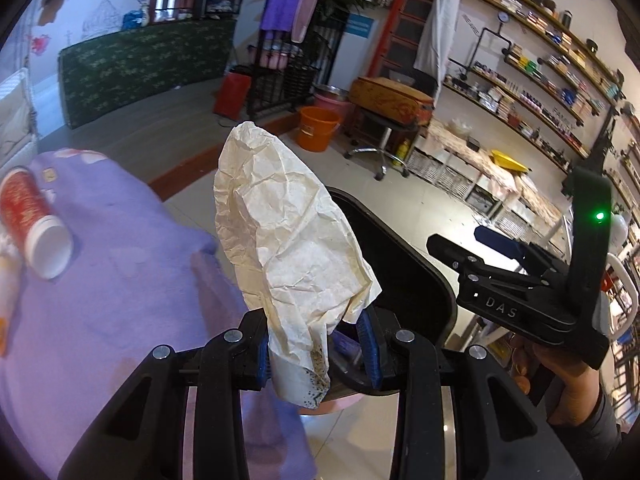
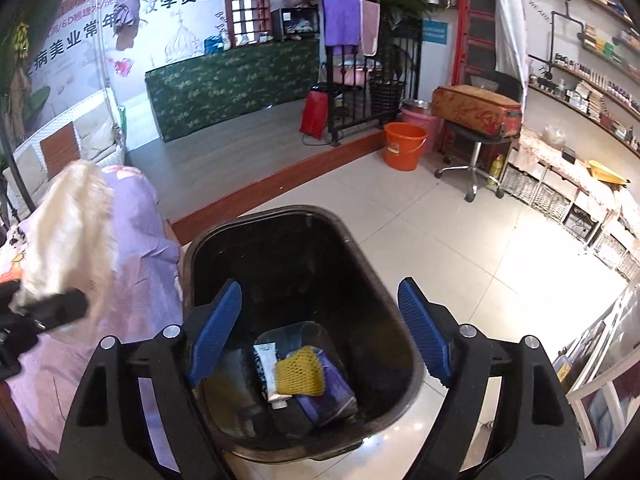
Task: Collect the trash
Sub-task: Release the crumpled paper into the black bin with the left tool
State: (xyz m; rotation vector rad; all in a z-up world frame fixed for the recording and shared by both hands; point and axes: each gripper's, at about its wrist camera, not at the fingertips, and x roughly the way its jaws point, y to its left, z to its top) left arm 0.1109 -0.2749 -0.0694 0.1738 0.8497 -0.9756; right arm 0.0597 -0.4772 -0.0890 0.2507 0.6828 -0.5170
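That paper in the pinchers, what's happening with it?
Someone is tidying up trash. The left gripper has its jaws shut on a crumpled paper, held up beside the black bin. The right gripper hangs open and empty over the bin, which already holds a tube and yellow netting.

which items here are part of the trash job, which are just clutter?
Job:
- crumpled paper, clamped in left gripper
- black bin, with yellow foam net and white tube inside
- right gripper, open over it
- red can on the purple cloth

Clutter:
- orange bucket
- stool
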